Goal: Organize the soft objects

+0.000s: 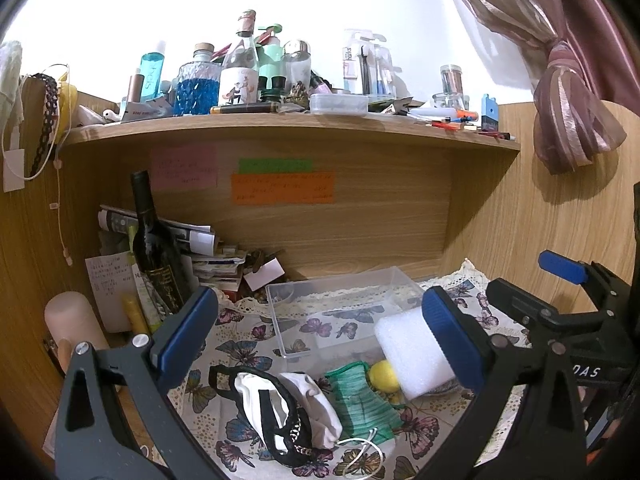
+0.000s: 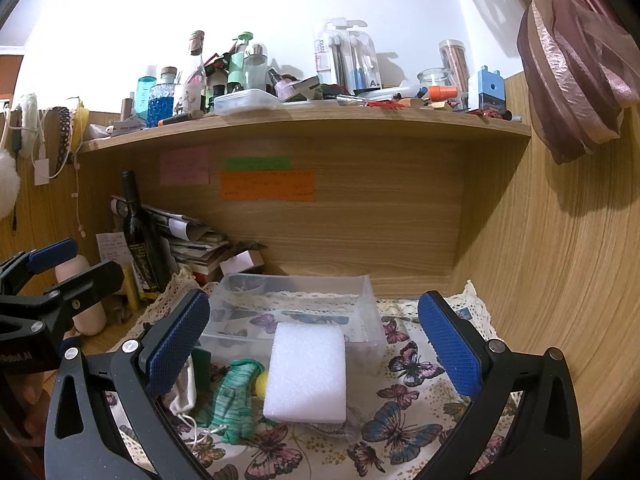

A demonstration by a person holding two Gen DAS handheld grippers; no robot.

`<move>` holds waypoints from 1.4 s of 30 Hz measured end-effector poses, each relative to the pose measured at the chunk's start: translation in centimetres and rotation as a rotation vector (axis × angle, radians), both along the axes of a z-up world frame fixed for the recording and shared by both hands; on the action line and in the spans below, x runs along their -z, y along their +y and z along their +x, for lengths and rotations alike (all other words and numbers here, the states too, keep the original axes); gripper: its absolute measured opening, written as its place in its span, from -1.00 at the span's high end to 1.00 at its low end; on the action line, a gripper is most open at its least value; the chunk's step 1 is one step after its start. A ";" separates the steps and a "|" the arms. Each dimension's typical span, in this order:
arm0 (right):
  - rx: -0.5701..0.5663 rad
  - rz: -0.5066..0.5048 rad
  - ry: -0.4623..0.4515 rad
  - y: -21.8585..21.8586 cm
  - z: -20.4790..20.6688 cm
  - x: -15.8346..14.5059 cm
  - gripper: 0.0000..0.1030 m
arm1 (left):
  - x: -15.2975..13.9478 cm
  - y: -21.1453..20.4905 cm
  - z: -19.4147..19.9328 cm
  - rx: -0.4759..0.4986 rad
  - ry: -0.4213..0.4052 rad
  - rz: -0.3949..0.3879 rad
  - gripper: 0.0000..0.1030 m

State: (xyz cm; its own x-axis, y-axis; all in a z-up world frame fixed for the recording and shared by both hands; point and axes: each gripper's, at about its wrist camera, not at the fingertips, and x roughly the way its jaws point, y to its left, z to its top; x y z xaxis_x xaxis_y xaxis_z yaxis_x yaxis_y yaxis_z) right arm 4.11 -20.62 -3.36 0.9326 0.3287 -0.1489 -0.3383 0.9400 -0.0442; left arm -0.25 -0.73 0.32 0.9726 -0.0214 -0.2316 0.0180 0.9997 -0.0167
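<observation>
It was a home, a desk nook in a bedroom; a wooden shelf held bottles and toothbrushes; a pink curtain hung tied; a butterfly cloth covered the desk.

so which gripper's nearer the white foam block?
Right, by a little. The right gripper is open with the white foam block centred between its fingers. The left gripper is open over the black-and-white cloth, the block beside its right finger.

Both grippers agape (side by side)
</observation>
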 end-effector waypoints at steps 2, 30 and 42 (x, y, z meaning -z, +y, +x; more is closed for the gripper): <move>-0.001 0.000 0.000 0.1 0.0 -0.1 -1.00 | 0.0 -0.1 -0.1 -0.003 -0.005 0.007 -1.00; -0.018 0.006 -0.024 0.0 -0.9 -0.3 -1.00 | -0.6 -0.2 -0.8 -0.008 -0.039 0.012 -1.00; -0.006 -0.009 -0.019 0.2 -0.5 -0.2 -1.00 | -0.3 -0.2 -0.4 -0.006 -0.025 0.007 -1.00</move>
State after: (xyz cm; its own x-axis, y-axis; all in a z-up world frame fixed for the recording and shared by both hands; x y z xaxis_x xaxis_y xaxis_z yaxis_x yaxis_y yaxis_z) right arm 3.57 -20.39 -3.16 0.9334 0.3327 -0.1340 -0.3427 0.9376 -0.0592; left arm -0.64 -0.88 0.61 0.9781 -0.0141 -0.2077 0.0125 0.9999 -0.0091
